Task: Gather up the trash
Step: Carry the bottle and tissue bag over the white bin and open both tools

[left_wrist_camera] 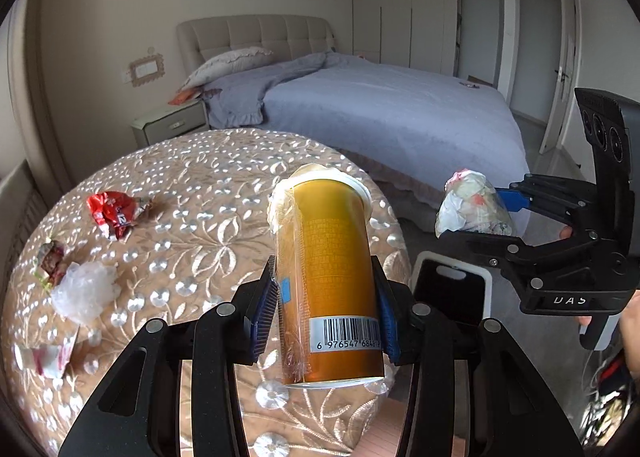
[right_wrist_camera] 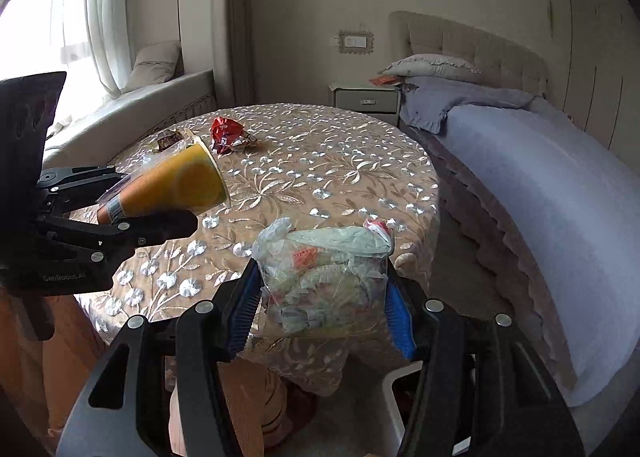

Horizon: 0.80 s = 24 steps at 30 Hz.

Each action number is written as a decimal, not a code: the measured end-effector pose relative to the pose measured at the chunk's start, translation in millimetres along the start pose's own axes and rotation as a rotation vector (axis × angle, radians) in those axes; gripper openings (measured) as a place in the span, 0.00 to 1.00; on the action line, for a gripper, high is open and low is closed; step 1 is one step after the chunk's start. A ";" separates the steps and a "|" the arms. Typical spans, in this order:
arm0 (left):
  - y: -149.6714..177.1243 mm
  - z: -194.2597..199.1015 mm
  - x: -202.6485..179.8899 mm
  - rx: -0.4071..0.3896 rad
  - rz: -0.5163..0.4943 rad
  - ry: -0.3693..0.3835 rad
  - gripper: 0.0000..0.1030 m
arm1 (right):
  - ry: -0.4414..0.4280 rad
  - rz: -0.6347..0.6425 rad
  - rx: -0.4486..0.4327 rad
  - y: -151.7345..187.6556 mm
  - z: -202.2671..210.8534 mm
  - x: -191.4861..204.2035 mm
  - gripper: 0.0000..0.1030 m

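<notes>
My left gripper is shut on an orange paper cup with a barcode and a film of clear wrap, held lengthwise over the round table. In the right wrist view this cup and the left gripper sit at the left. My right gripper is shut on a clear bag of crumpled trash, also visible as the bag in the right gripper. A white trash bin with a dark inside stands below the table's edge. A red wrapper, clear plastic and a brown wrapper lie on the table.
A torn white-and-red packet lies near the table's left edge. A bed with a lilac cover stands close behind the table, a nightstand beside it. A window seat runs along the far side. The bin rim shows under my right gripper.
</notes>
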<state>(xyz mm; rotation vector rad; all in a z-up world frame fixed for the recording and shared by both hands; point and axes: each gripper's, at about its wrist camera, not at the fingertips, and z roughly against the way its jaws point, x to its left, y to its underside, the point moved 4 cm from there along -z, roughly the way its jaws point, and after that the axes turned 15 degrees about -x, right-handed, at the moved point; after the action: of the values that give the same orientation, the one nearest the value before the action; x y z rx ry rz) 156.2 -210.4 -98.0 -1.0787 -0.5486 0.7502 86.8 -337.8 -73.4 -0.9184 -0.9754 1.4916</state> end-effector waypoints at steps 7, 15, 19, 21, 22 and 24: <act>-0.9 -40.5 -59.1 0.036 -0.069 0.151 0.42 | 0.101 -0.043 0.023 31.8 27.9 -52.8 0.55; 7.8 -92.9 -119.7 0.116 -0.140 0.314 0.42 | 0.184 -0.126 0.093 85.4 43.5 -114.2 0.55; 16.5 -125.4 -147.9 0.172 -0.148 0.406 0.42 | 0.190 -0.149 0.142 115.7 41.3 -136.8 0.55; 23.1 -143.5 -158.2 0.212 -0.148 0.440 0.42 | 0.188 -0.163 0.171 129.6 36.9 -147.4 0.55; 27.0 -152.0 -163.3 0.228 -0.154 0.453 0.42 | 0.190 -0.164 0.181 135.9 35.2 -152.4 0.55; 34.8 -168.6 -171.5 0.261 -0.171 0.469 0.42 | 0.193 -0.173 0.210 149.3 30.7 -159.9 0.55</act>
<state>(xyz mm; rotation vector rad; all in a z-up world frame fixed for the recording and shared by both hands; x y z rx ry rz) 159.3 -430.2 -201.7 -0.9102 -0.1334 0.3848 24.5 -512.0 -194.1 -0.7893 -0.7235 1.3048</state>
